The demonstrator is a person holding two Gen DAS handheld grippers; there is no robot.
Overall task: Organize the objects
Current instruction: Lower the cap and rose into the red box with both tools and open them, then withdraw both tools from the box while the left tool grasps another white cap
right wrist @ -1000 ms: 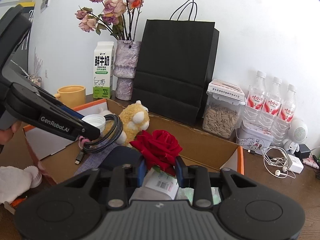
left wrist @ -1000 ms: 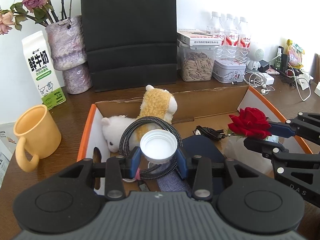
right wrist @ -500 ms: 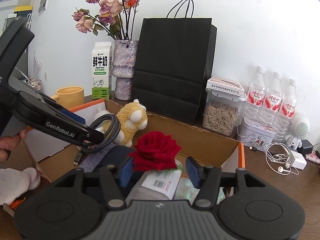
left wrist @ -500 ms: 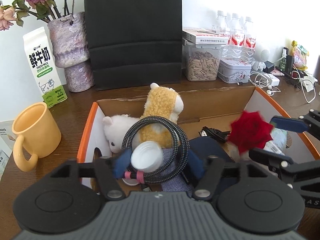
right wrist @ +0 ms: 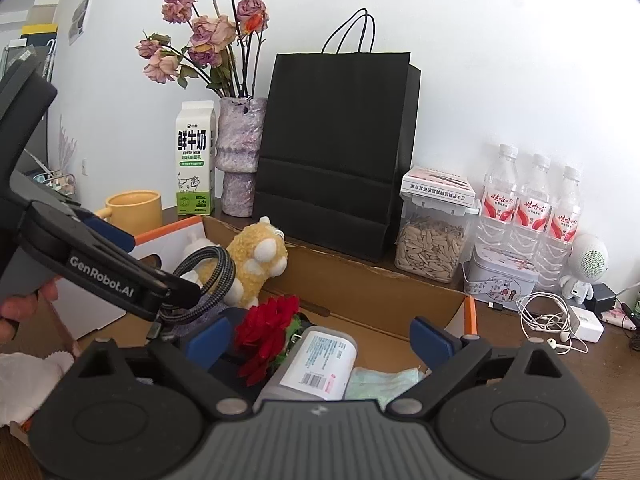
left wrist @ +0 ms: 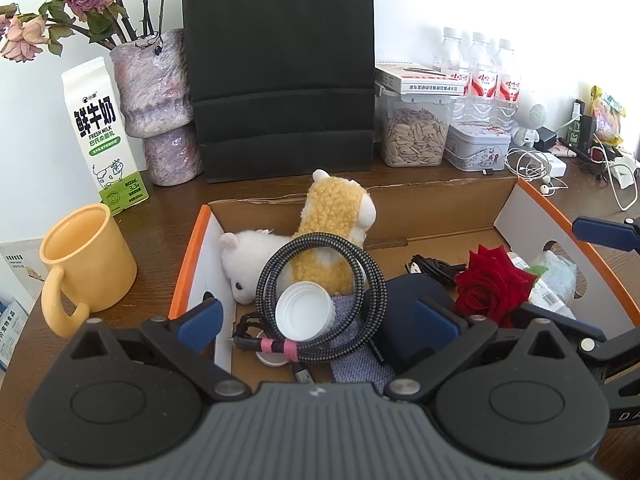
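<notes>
My left hand-held gripper (left wrist: 318,322) is opening with nothing pinched — the white cap (left wrist: 305,311) lies loose on the coiled cable (left wrist: 320,296) in the cardboard box (left wrist: 420,208); right hand-held gripper (right wrist: 320,338) is opening too, the red rose (right wrist: 268,328) lying free beside the wipes pack (right wrist: 318,364).

Along the desk's (left wrist: 168,232) back edge stand a milk carton (left wrist: 105,136), a purple vase (left wrist: 156,104) of dried roses and a black paper bag (left wrist: 280,72); a yellow mug (left wrist: 86,264) sits near the left edge. Toward the back right corner: a seed jar (left wrist: 414,134), a tin (left wrist: 478,152) and three water bottles (left wrist: 480,76).
</notes>
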